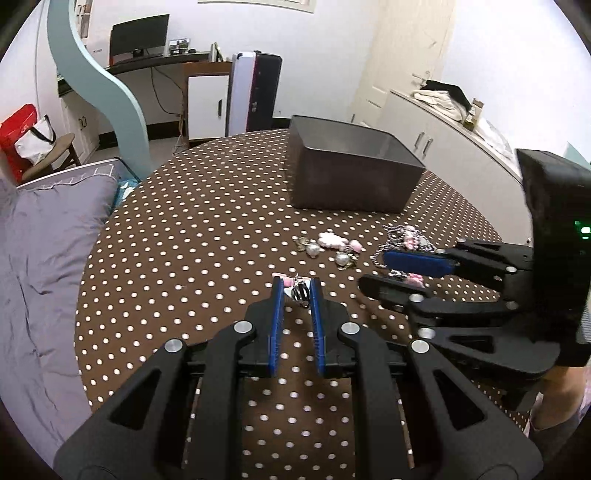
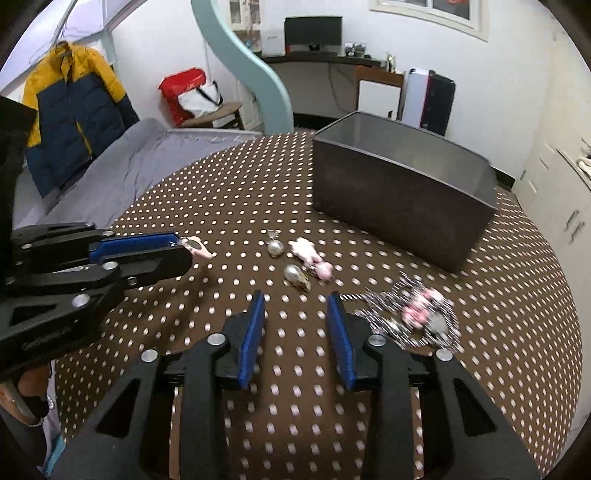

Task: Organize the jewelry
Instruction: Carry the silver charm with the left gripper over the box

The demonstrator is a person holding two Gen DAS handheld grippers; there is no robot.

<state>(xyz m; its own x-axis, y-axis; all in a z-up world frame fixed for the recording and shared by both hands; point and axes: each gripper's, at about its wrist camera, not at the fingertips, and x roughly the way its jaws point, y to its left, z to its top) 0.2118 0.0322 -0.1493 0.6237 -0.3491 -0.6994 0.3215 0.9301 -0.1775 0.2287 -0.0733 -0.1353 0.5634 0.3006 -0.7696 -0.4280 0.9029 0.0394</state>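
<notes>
My left gripper [image 1: 297, 287] is shut on a small pink, black and white charm [image 1: 300, 291], just above the dotted tablecloth; it also shows in the right wrist view [image 2: 181, 246] with the charm [image 2: 197, 248] at its tips. My right gripper [image 2: 297, 301] is open and empty, low over the cloth, with a beaded chain necklace [image 2: 417, 314] to its right. In the left wrist view the right gripper [image 1: 376, 271] hovers over that necklace [image 1: 406, 236]. Pearl earrings and a pink charm [image 2: 295, 258] lie ahead. A dark open box [image 2: 402, 192] stands behind them.
The round table has a brown white-dotted cloth [image 1: 207, 229]. A grey bed [image 1: 40, 240] lies to the left of it. White cabinets [image 1: 461, 147] stand to the right. A desk with a monitor [image 2: 314, 33] is at the far wall.
</notes>
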